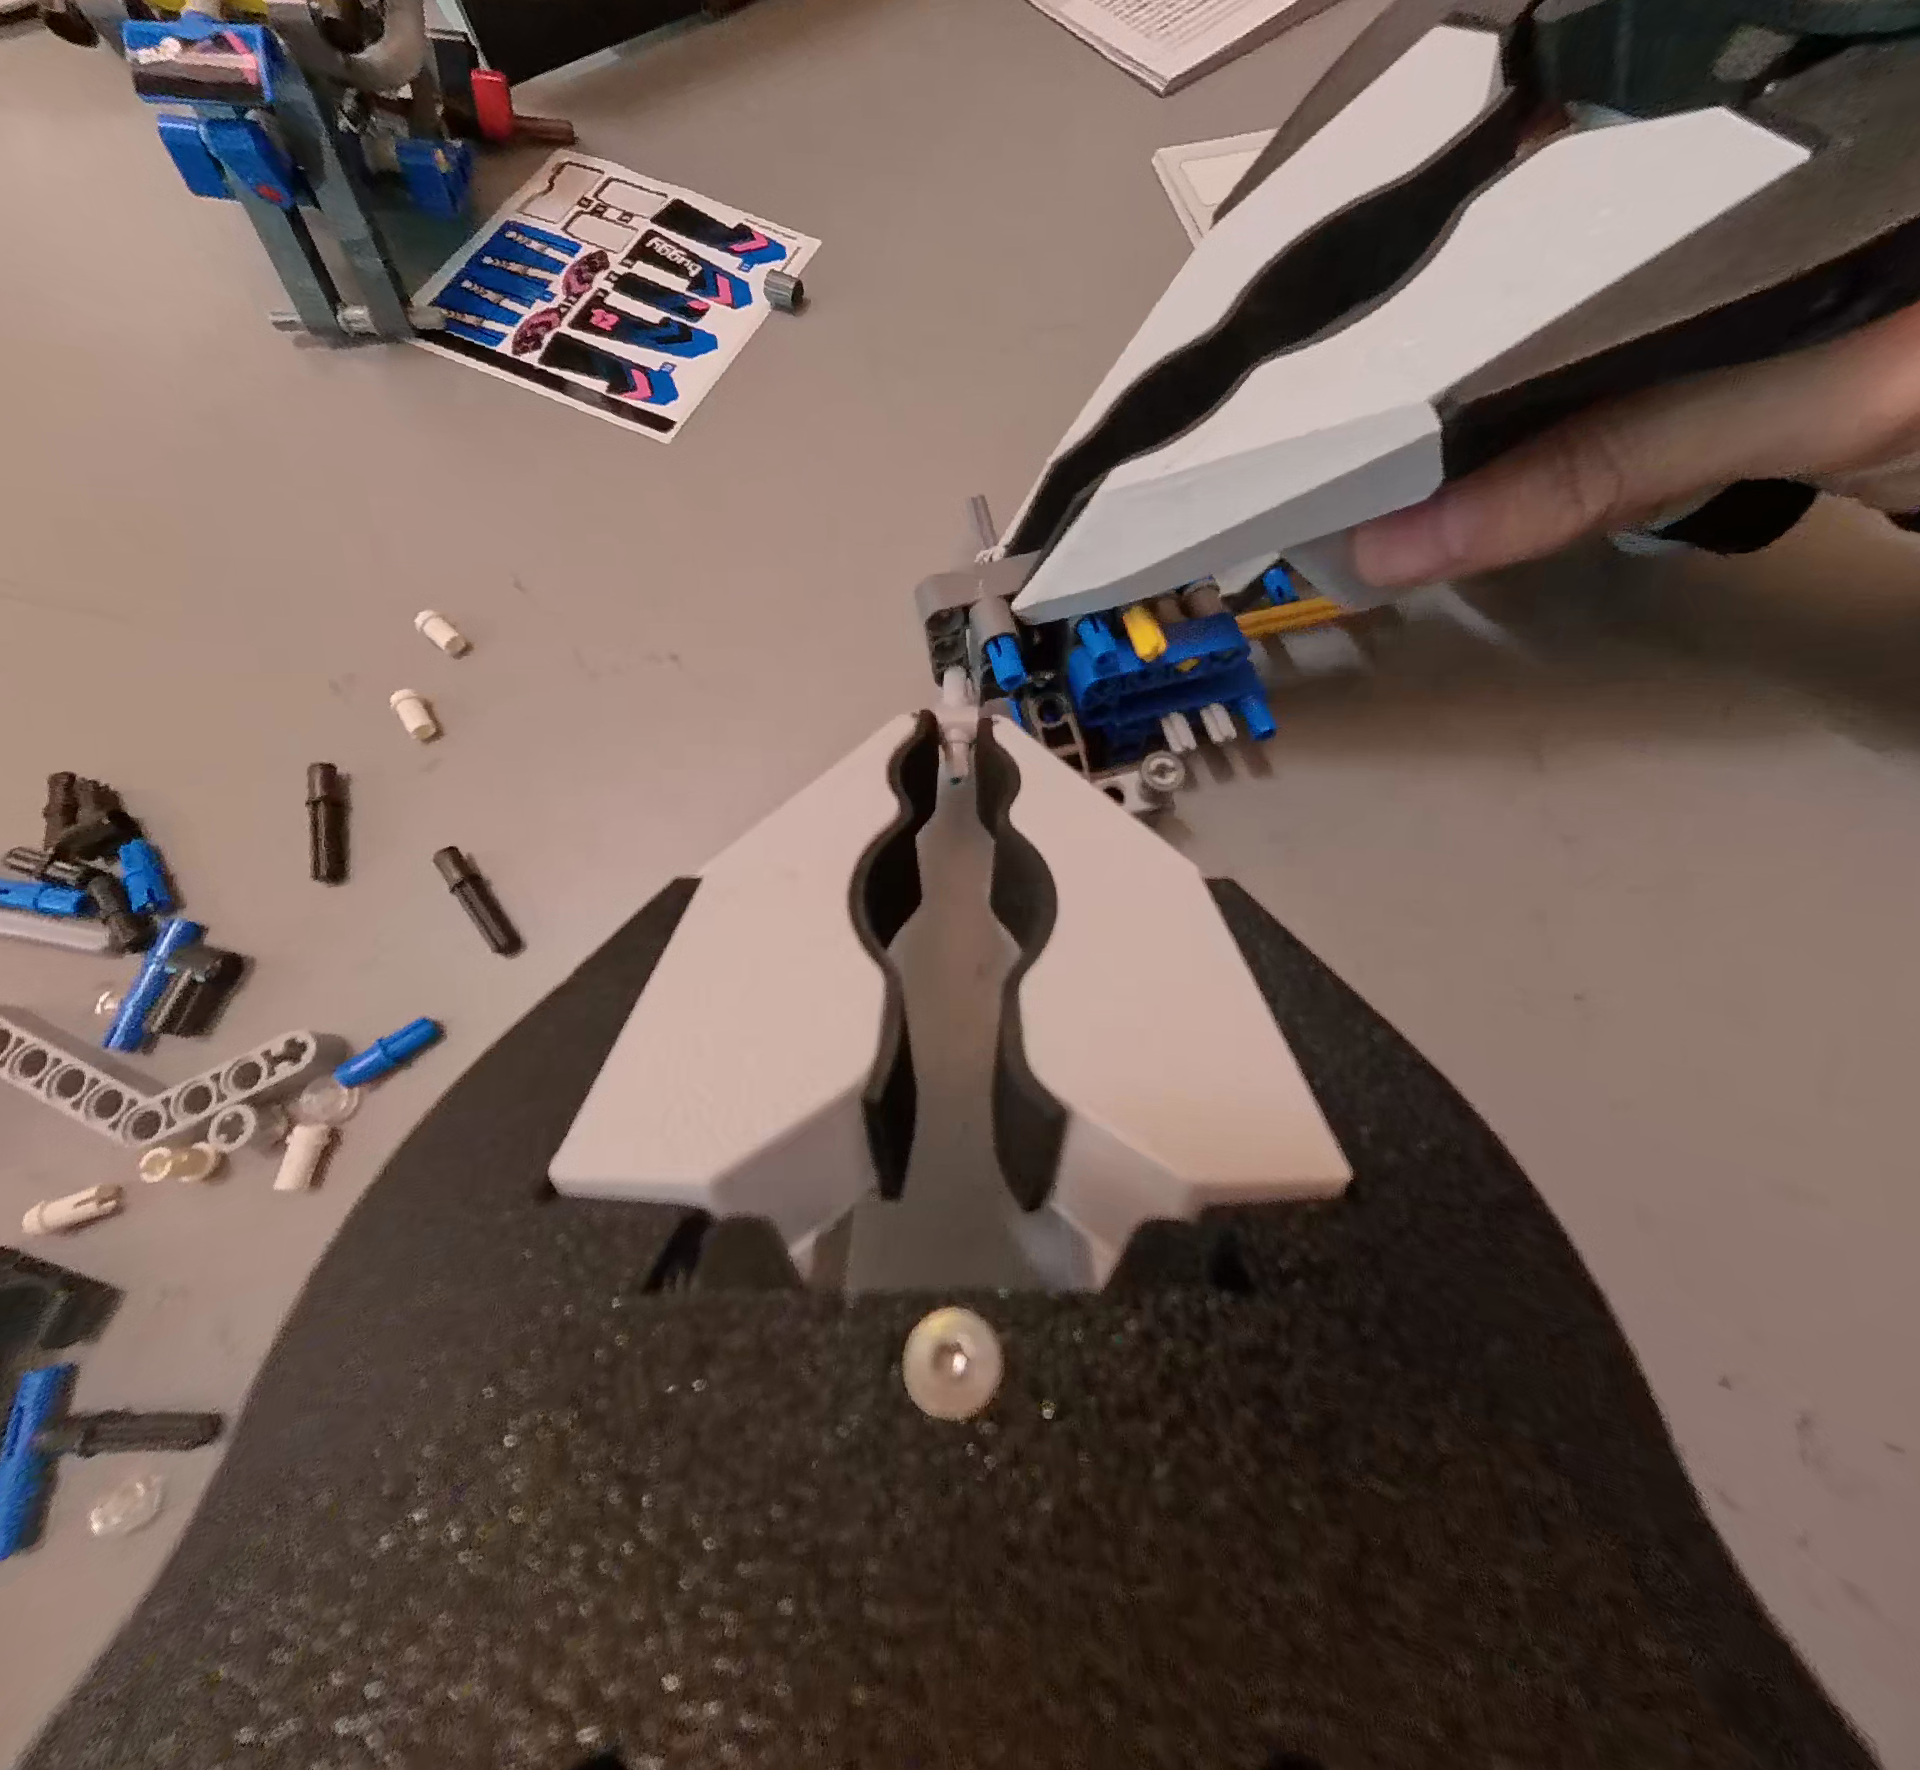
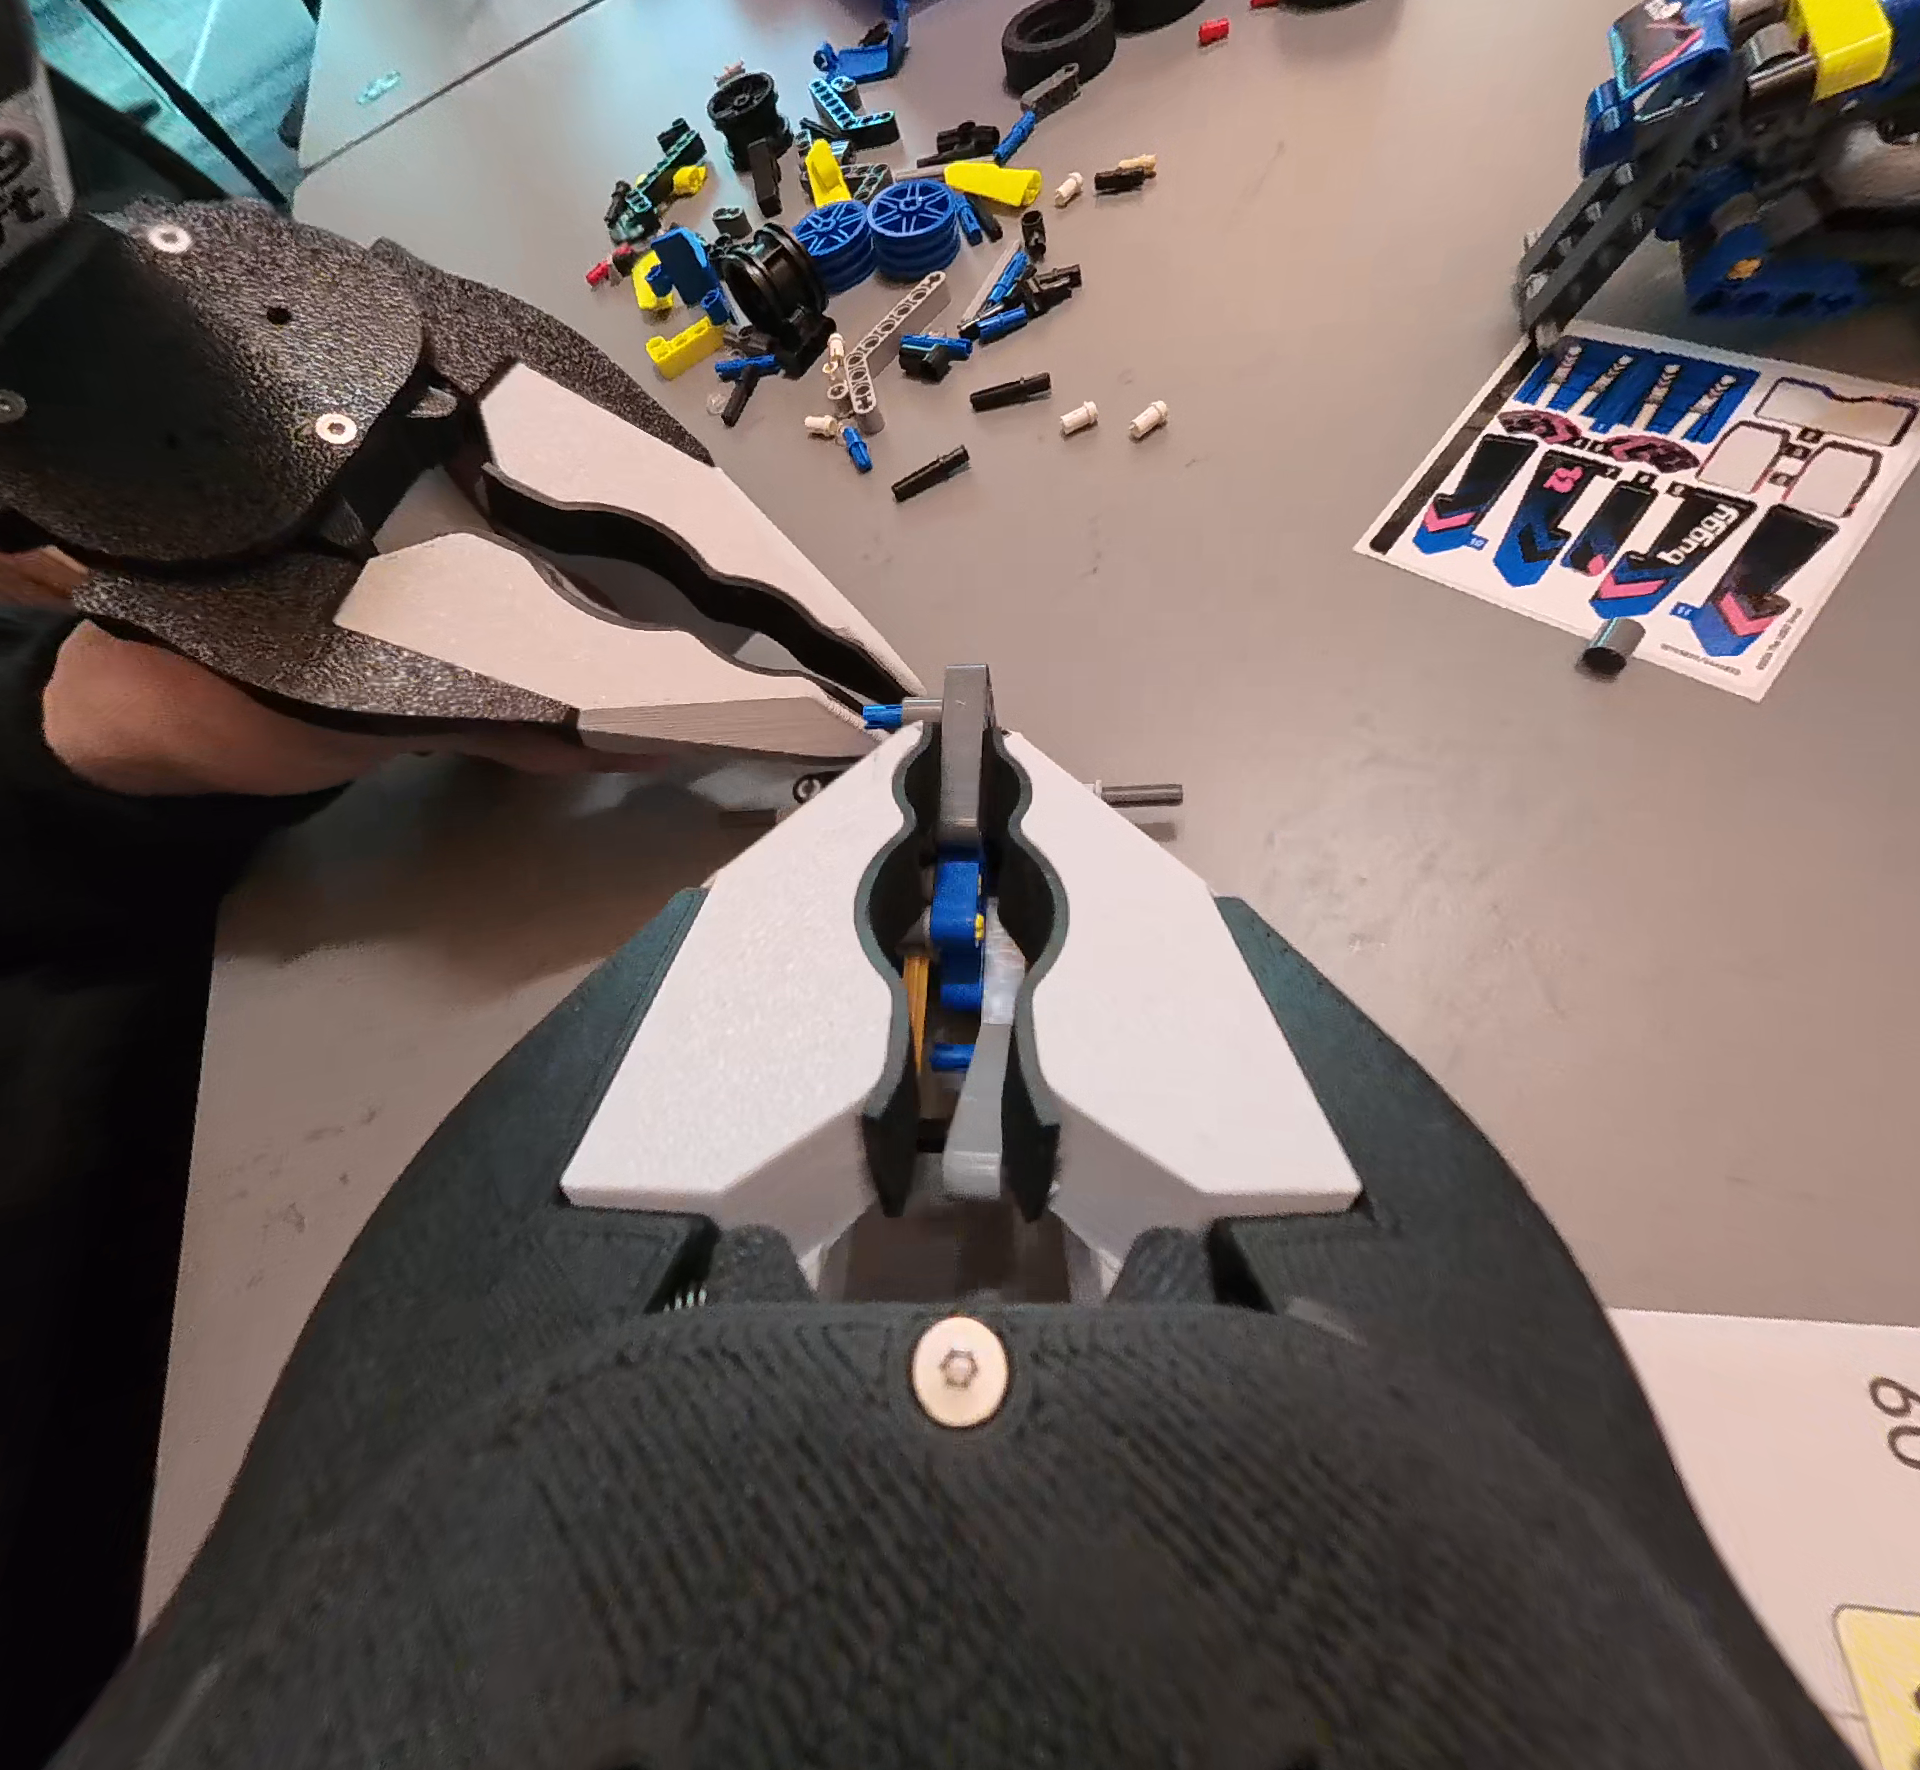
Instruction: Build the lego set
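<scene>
Left gripper (image 1: pixel 958 752) pinches a small pale grey pin (image 1: pixel 957 752), long axis pointing ahead at the blue-grey lego subassembly (image 1: pixel 1132 671) touching its tips; right gripper (image 2: pixel 961 733) clamps that subassembly mid-table, beam (image 2: pixel 966 744) upright

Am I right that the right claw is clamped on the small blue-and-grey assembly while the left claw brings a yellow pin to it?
Not quite: the pin in the left claw is pale grey-white, not yellow, per the left wrist view. The right claw does clamp the assembly.
</scene>
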### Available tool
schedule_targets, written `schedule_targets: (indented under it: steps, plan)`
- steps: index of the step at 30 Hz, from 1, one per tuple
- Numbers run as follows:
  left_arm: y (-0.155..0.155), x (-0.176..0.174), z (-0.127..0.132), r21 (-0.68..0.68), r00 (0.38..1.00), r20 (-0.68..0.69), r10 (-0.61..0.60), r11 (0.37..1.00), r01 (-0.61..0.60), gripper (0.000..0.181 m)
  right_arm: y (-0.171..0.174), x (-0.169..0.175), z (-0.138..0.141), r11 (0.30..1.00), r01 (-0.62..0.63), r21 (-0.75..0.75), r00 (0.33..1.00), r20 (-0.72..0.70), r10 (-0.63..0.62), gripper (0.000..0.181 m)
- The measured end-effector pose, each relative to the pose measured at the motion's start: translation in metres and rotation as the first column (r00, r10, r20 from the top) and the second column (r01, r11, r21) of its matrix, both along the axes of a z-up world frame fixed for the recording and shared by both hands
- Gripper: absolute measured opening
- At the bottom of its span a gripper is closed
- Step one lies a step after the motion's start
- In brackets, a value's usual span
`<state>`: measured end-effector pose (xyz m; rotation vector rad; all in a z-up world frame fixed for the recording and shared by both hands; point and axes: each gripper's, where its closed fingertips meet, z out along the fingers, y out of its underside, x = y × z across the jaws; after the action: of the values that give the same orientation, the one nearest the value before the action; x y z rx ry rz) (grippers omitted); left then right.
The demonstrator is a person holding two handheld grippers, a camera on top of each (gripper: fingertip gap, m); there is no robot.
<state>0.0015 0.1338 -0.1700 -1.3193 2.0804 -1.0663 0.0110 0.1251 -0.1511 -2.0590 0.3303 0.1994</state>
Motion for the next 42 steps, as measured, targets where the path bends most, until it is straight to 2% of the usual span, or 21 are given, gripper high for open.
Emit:
schedule_targets:
  steps: [1,4,9,19,23,26,33,36,40,42]
  plan:
    - [0.000,0.000,0.001,-0.012,1.000,0.003,-0.001,1.000,0.001,0.004,0.000,0.000,0.000,1.000,0.001,0.003,1.000,-0.002,-0.001,0.007]
    - [0.000,0.000,0.004,-0.033,1.000,0.014,-0.005,0.999,0.005,0.004,0.000,-0.001,0.000,1.000,-0.009,-0.002,1.000,0.023,0.009,0.007]
    - [-0.004,-0.001,0.002,0.030,0.999,0.026,-0.021,0.999,0.020,0.003,-0.001,-0.003,-0.001,1.000,0.000,0.013,1.000,0.021,-0.001,0.007]
    - [-0.004,-0.003,0.000,-0.027,0.998,-0.009,-0.057,0.998,0.056,0.004,-0.005,-0.002,0.000,1.000,0.017,0.025,1.000,0.009,-0.017,0.007]
    - [0.002,-0.010,-0.016,0.057,0.991,-0.081,-0.105,0.992,0.109,0.005,-0.005,-0.003,0.000,1.000,0.001,0.024,1.000,0.018,-0.001,0.007]
    - [0.003,-0.014,-0.016,0.077,0.986,-0.082,-0.145,0.985,0.152,0.005,-0.007,-0.003,0.000,1.000,-0.010,0.026,1.000,0.020,0.010,0.007]
    - [0.003,-0.015,-0.016,0.033,0.978,-0.107,-0.180,0.982,0.184,0.016,-0.010,-0.003,0.001,0.999,-0.025,0.029,0.999,0.023,0.024,0.006]
    - [0.003,-0.014,-0.017,0.071,0.978,-0.092,-0.186,0.979,0.193,0.005,-0.010,-0.004,0.001,0.999,-0.027,0.027,0.999,0.032,0.026,0.006]
    - [0.003,-0.012,-0.016,0.078,0.981,-0.079,-0.176,0.980,0.182,0.005,-0.010,-0.005,0.001,0.999,-0.037,0.026,0.998,0.044,0.036,0.006]
    - [0.003,-0.009,-0.010,0.097,0.988,-0.022,-0.153,0.983,0.155,0.005,-0.010,-0.005,0.001,0.999,-0.031,0.023,0.999,0.046,0.030,0.007]
